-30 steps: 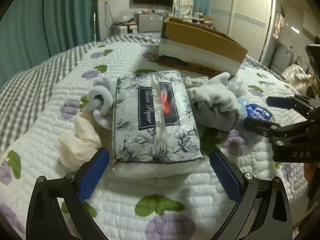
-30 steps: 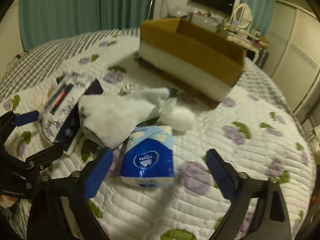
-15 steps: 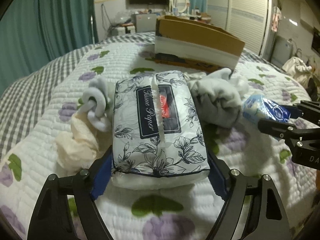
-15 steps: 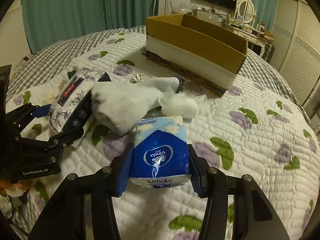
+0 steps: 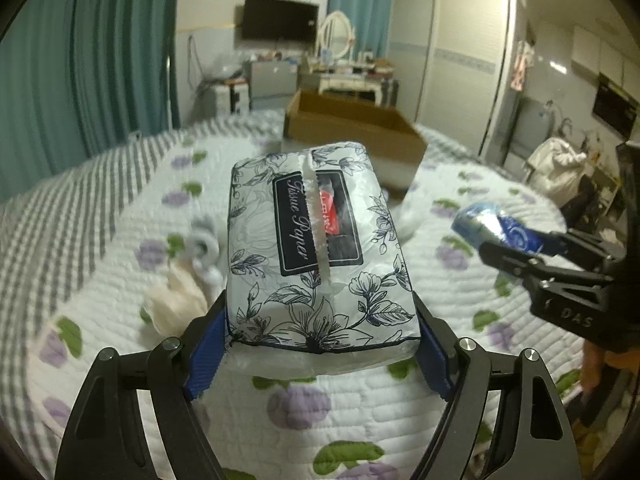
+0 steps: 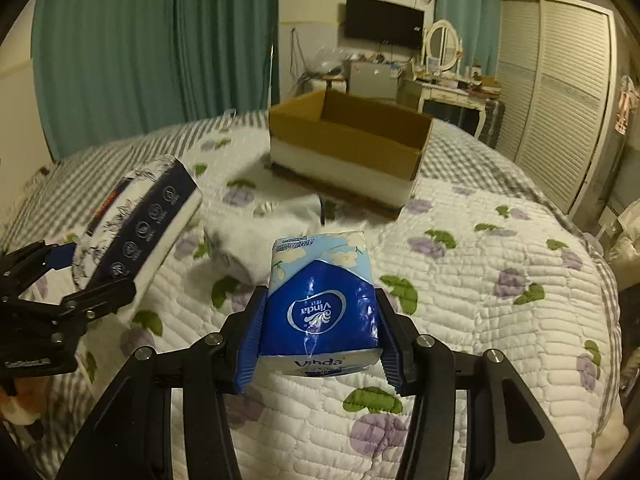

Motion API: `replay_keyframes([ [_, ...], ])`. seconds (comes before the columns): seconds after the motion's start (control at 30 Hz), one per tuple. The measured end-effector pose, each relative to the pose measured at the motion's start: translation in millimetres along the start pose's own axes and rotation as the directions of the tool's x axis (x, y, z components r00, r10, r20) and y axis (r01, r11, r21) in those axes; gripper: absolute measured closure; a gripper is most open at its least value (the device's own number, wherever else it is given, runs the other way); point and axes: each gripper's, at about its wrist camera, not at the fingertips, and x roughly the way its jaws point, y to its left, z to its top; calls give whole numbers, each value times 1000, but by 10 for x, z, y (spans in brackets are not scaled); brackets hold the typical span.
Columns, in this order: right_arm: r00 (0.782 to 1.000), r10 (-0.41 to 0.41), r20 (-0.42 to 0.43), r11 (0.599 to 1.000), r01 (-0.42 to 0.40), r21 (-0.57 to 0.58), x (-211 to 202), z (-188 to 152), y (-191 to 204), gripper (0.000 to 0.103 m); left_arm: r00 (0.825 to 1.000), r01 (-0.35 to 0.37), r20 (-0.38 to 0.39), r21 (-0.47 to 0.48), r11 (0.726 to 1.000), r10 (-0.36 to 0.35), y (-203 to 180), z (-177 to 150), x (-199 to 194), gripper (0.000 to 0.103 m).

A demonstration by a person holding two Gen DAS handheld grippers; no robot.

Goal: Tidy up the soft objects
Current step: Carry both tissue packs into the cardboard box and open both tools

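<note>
Left wrist: left gripper (image 5: 320, 344) clamps floral tissue pack (image 5: 316, 248), now lifted | right gripper (image 6: 318, 340) clamps blue pack (image 6: 320, 304) (probably airborne too)

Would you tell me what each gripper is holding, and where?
Left gripper: floral tissue pack, near end's sides. Right gripper: blue Vinda tissue pack, lower sides.

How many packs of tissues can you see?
2. The flowery tissue pack is held up in the left gripper. The blue tissue pack is held in the right gripper. More might hide inside the cardboard box.
</note>
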Motion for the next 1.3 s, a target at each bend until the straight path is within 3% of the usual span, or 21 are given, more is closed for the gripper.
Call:
replay_keyframes([
  [0.27,991,10,136,999,-15,31,-300,569,-176,53,992,42,112,86,995,-51,-112,632,-115,22],
  [0.47,973,-7,229,1000,5,11,-268,1278,-331,53,984,61,158,116,991,-79,-109,1235,212,22],
  [0.57,968,-26,248,1000,28,-4,-85,1619,-404,53,985,19,169,146,989,-44,-148,1537,506,23],
  [0.77,967,-41,252,999,33,35,459,2052,-618,53,989,27,136,161,987,-49,-172,2002,1231,23],
  [1.0,982,-39,185,993,16,121,1303,2159,-975,53,997,29,70,184,983,-43,-227,2068,1879,23],
  [1.13,987,-25,159,989,0,150,1562,2116,-1084,53,998,35,44,197,980,-45,-296,2019,2065,19],
  [1.23,990,-27,139,987,4,160,1659,2051,-1120,47,999,4,31,207,978,-11,-346,1984,2134,16],
  [1.3,991,-36,132,985,13,173,1680,2043,-1168,21,999,-14,40,201,979,6,-352,2000,2131,16],
])
